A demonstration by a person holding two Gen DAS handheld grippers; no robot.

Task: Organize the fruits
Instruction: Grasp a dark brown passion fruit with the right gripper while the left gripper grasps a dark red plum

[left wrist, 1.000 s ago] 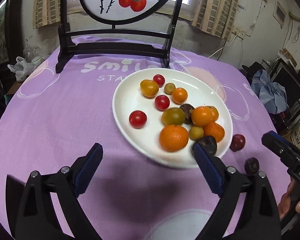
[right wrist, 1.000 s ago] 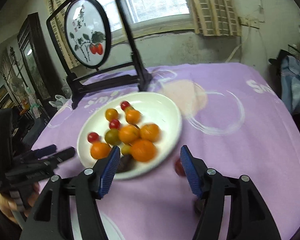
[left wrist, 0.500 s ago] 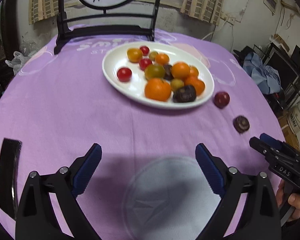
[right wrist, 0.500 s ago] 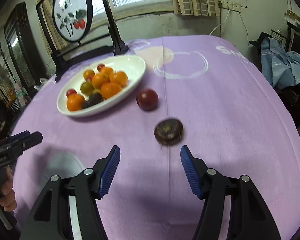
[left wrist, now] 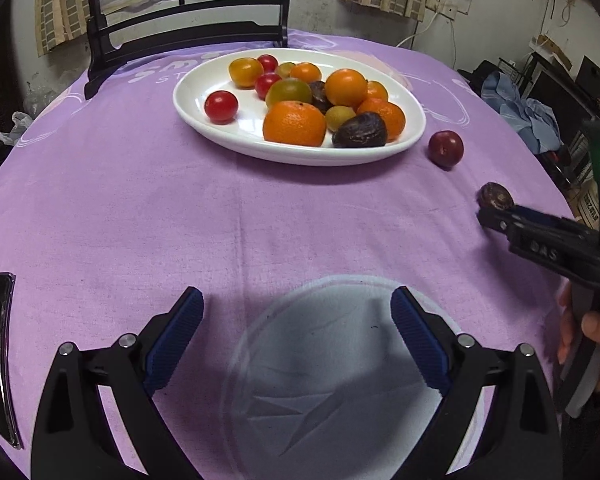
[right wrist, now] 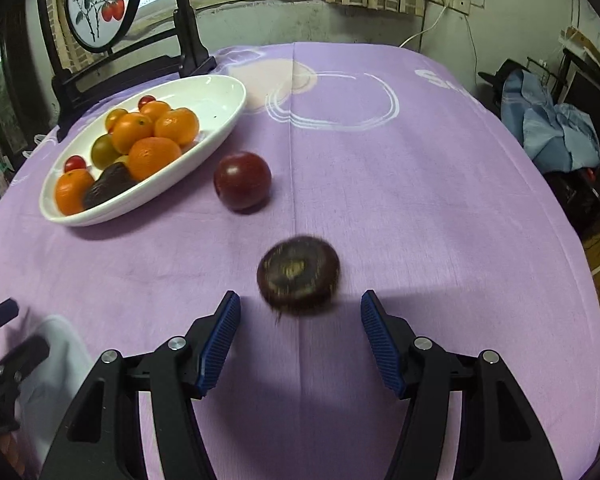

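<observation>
A white oval plate (left wrist: 204,120) (right wrist: 228,100) holds several oranges, tomatoes and a dark fruit. A dark red plum (left wrist: 445,149) (right wrist: 242,180) lies on the purple cloth beside the plate. A dark brown wrinkled fruit (right wrist: 298,275) (left wrist: 495,197) lies just ahead of my open, empty right gripper (right wrist: 300,332), partly between its fingertips. My left gripper (left wrist: 296,320) is open and empty, low over a pale print near the table's front edge.
A black wooden stand with a round painted panel (right wrist: 100,0) rises behind the plate (left wrist: 188,36). The round table is covered in purple cloth (left wrist: 140,208). Blue clothing and clutter (right wrist: 556,128) lie off the table's right side.
Both grippers have pulled back from the plate. The right gripper has swung right and closed in on the dark brown fruit, which now sits at its fingertips.
</observation>
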